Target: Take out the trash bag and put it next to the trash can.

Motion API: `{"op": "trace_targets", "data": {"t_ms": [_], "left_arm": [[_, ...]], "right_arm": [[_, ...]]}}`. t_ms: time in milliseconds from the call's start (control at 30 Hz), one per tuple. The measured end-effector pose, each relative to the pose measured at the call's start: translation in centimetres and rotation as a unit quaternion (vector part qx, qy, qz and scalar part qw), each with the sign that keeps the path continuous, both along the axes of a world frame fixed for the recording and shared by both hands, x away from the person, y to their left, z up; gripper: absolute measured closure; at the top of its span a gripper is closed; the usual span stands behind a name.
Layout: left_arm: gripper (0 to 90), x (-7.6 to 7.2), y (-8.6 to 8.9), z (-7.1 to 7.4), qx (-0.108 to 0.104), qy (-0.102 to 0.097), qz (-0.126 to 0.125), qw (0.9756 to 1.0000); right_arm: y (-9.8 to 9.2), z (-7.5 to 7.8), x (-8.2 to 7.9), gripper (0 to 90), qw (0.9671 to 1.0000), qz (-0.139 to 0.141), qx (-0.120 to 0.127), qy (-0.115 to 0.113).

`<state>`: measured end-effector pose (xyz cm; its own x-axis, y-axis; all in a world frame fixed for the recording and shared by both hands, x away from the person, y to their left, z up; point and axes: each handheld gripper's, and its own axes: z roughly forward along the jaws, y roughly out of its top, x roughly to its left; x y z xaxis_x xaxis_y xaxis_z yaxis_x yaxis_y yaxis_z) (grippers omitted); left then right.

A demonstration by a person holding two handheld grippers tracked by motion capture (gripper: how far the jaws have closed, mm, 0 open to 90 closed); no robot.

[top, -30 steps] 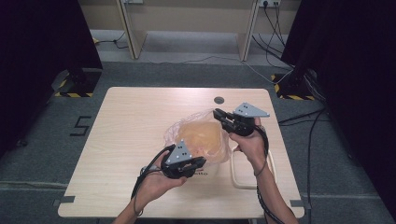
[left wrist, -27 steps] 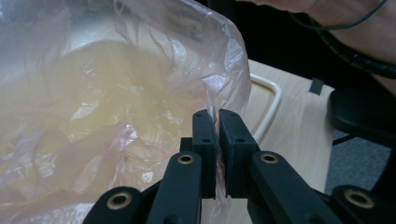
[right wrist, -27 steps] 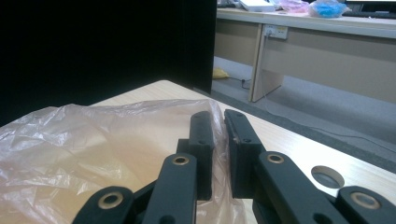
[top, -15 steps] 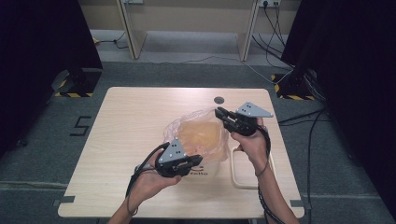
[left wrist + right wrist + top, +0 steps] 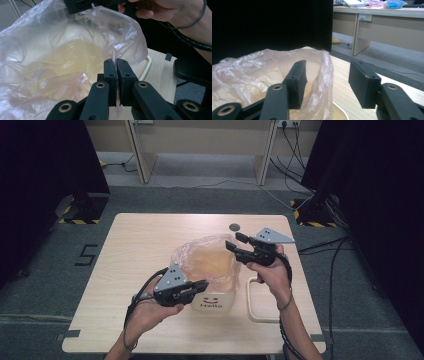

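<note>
Plastic bag (image 5: 50,57) film sits pinched between your left gripper's (image 5: 116,72) pressed-together jaws at the near rim, where the bag lines the pale bin (image 5: 212,300) marked "Hello" at the table's (image 5: 135,245) middle. Your right gripper (image 5: 327,82) is spread, the far rim film between its jaws, not yet clamped. Judging by this, you're fitting the liner; next, close the right jaws. Since 1 second ago, your left gripper has dropped toward the bin's front.
</note>
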<state>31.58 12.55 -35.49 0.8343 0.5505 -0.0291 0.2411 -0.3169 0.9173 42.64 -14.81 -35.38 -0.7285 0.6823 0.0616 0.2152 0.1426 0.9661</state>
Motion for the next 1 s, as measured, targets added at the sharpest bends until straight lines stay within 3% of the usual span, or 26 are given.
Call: {"op": "trace_targets", "data": {"t_ms": [33,200,367,433,667,800,867,1000], "left_arm": [[86.2,0.0,0.2,0.2,-0.001,-0.003,0.003,1.0],[86.3,0.1,0.9,0.8,-0.004,-0.01,0.012,0.9999],[86.3,0.0,1.9,1.6,0.0,-0.021,0.02,0.9996],[86.3,0.0,2.0,1.7,0.002,-0.023,0.022,0.9995],[86.2,-0.3,2.0,1.5,0.013,-0.026,0.022,0.9993],[86.2,-0.4,1.9,1.4,0.013,-0.026,0.02,0.9994],[86.2,-0.4,1.9,1.5,0.014,-0.028,0.02,0.9993],[86.1,-0.6,2.1,1.8,0.013,-0.034,0.023,0.9991]], "right_arm": [[-0.1,0.4,-0.3,42.0,1.0,-0.007,0.005,-0.002],[-0.1,1.3,-1.0,35.8,0.9997,-0.001,0.024,0.001],[0.2,2.1,-1.8,33.5,0.9989,0.036,0.028,0.011],[0.4,2.2,-2.0,33.5,0.9989,0.04,0.019,0.012],[0.8,2.3,-2.3,33.0,0.9985,0.048,0.023,0.013],[0.7,2.4,-2.3,31.8,0.9981,0.051,0.031,0.013],[0.5,2.6,-2.3,30.5,0.9966,0.055,0.056,0.022],[-0.1,2.9,-2.3,29.7,0.9966,0.048,0.065,0.017]]}}
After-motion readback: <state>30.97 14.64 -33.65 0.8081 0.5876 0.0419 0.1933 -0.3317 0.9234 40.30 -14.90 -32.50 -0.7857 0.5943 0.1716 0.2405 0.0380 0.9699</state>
